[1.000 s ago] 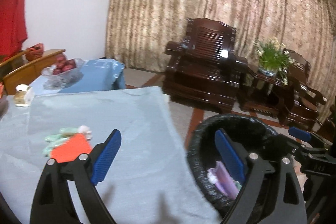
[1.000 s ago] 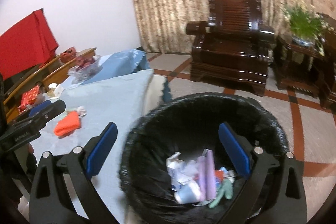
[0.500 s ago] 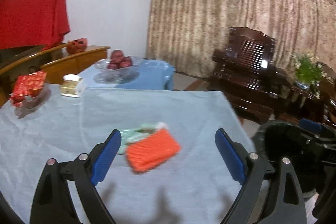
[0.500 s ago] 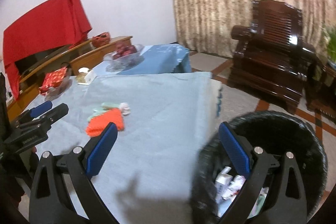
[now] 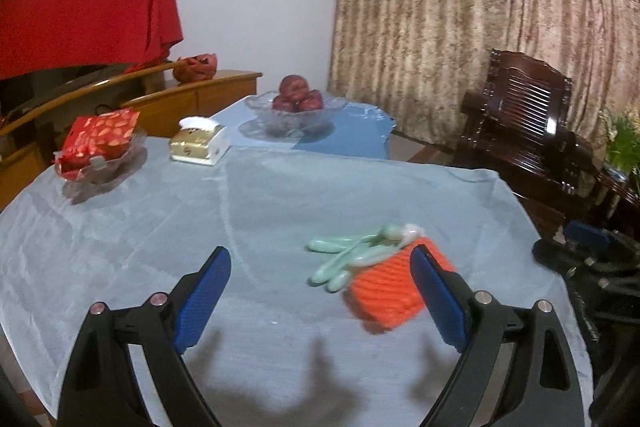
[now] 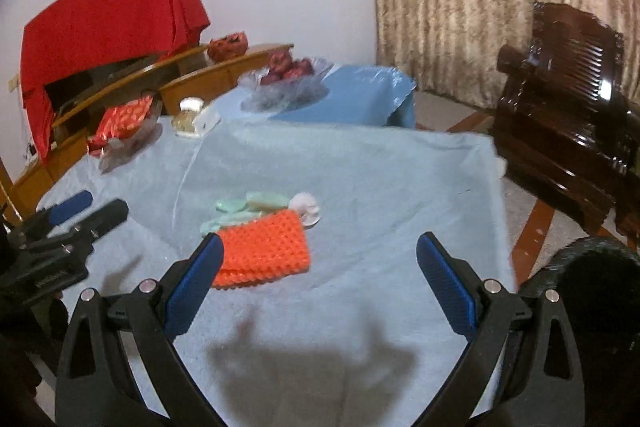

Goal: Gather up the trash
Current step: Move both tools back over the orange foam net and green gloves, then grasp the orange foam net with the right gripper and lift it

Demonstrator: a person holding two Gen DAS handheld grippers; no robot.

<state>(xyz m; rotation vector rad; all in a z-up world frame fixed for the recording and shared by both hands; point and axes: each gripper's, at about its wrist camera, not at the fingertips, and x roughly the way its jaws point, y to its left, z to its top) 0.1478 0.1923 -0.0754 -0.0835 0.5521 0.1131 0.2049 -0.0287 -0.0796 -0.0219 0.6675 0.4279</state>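
Both tongs gape wide, empty: the left gripper and right gripper flank a nubby orange pad on crinkled cloth.

Worktop covered with pale blue-grey cloth, creased. Near front right: orange ribbed pad, pale green pieces touching its far side, small white item beside them. Far left: glass dish with red packet, gold-and-white box just beside. Beyond: glass fruit bowl on blue cloth.
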